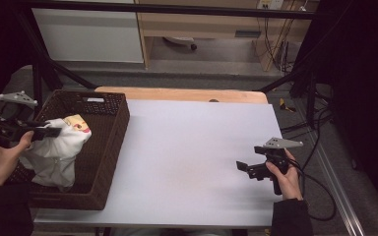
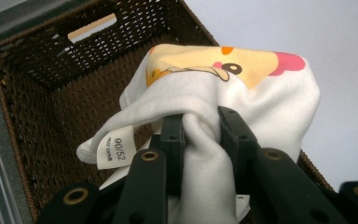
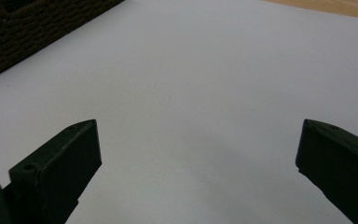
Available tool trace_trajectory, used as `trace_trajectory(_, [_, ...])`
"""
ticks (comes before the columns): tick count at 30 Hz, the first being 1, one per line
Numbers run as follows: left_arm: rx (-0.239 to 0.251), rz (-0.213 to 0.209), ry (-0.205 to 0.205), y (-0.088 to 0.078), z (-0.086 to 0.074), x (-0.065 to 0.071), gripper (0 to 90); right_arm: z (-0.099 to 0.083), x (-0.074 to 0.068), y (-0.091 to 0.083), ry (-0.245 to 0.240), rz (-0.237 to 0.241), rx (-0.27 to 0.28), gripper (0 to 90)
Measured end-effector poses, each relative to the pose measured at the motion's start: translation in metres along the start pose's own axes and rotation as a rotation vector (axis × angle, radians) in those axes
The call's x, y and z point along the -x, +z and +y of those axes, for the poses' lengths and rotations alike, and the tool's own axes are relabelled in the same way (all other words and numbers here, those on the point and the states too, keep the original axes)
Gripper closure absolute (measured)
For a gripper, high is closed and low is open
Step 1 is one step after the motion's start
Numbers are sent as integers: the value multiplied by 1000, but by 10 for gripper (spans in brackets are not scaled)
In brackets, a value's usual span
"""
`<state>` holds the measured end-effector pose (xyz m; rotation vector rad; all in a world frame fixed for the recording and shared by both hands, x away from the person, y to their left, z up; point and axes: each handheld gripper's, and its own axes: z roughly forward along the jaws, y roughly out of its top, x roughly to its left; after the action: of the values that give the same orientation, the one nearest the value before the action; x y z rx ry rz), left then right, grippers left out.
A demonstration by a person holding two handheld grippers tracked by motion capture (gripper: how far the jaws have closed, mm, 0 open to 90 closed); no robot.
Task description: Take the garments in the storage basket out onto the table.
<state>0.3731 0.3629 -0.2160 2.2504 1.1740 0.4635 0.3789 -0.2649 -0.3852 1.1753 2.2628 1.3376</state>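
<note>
A white garment [image 1: 58, 147] with a yellow and pink cartoon print hangs over the brown wicker basket [image 1: 109, 147] at the table's left. My left gripper [image 1: 54, 132] is shut on a fold of this white garment [image 2: 242, 98], just above the basket [image 2: 37, 93]; a size tag dangles from the cloth. Over the white table sheet [image 1: 187, 147] near the right front, my right gripper [image 1: 241, 166] stands open, its jaws wide apart with nothing between them. In the right gripper view my right gripper [image 3: 198, 144] hovers over the bare sheet [image 3: 196, 84].
The basket's corner [image 3: 23, 32] lies at the upper left of the right gripper view. A wooden table edge [image 1: 177, 93] runs along the far side. Cables [image 1: 320, 162] trail off the table's right side, and a black frame surrounds the workspace.
</note>
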Motion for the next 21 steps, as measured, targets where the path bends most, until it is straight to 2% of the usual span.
trace_trajectory(10, [14,-9,31,-9,17,6,725,0,0,0,3,0,1,7])
trace_trajectory(21, [17,-43,64,-13,35,14,725,0,0,0,3,0,1,7])
